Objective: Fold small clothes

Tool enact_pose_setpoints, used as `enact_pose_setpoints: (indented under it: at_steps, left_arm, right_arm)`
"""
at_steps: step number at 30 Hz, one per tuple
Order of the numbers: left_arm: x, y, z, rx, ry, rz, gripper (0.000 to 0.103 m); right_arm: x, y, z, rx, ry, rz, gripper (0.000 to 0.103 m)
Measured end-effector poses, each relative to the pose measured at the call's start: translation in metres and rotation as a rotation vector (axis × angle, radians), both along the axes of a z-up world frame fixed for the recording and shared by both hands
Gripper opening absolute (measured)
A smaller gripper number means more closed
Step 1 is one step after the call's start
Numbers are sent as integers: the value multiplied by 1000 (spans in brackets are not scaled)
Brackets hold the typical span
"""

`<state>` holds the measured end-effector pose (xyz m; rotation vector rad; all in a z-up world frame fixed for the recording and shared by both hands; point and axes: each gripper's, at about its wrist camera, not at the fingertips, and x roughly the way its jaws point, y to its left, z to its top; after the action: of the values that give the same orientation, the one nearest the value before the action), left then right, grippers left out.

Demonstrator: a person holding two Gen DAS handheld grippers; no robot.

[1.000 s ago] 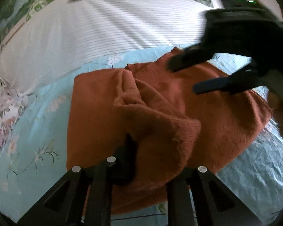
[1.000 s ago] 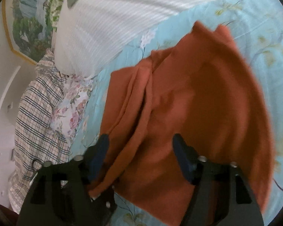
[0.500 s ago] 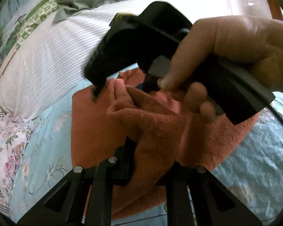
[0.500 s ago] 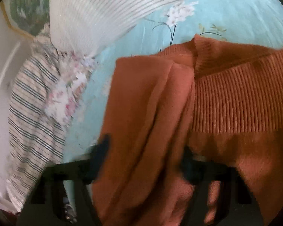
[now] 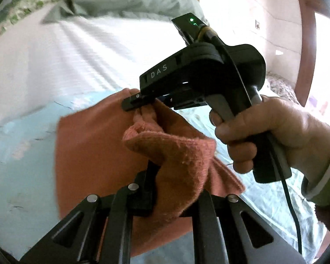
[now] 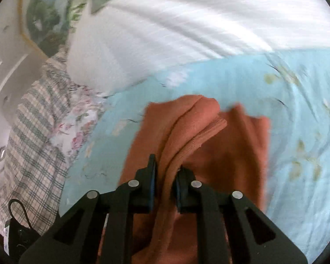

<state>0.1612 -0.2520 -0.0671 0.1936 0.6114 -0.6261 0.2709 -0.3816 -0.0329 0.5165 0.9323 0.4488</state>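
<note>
The rust-orange knit sweater (image 5: 94, 154) lies on the light blue floral bedsheet (image 6: 297, 110), partly lifted; the left claw (image 5: 176, 189) pinches a bunched fold of it at six o'clock in the left wrist view; the right claw (image 6: 166, 182) is pressed together on another fold; seen from the left, the right claw (image 5: 135, 103) bites the cloth at twelve o'clock of the bunch; a white striped pillow (image 6: 187, 33) lies beyond.
</note>
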Motion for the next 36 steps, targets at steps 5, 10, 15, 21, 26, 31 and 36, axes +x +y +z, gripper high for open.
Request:
enact_pose_setpoints:
  at_steps: [5,10,15,21,26,31,36]
  left_arm:
    - [2,-24,-14,25,53,9,10]
    - [0,-36,-13,35,29,-9,11]
    - [9,-40,-31,57,116,-17,19]
    - [-9,-6,-18,17,119,-53,57]
    - [-16,52,-3,-33,120,10,83]
    - [14,106,-8,-127,243,138,90]
    - [71,151,-35,-264,423,245,90]
  right_arm:
    - [-7,-14,-13,1,14,-21,16]
    - [-9,-22,-14,-34,-5,-41,16]
    - [-13,-25,-30,-81,25,-60,19]
    - [-35,-29,-12,-116,-4,-116,24]
    - [-55,-29,-4,-121,-23,-143,90]
    - [-57,-24,-17,-112,36,-118,90]
    - [-46,-26,-33,-44,86,-113,90]
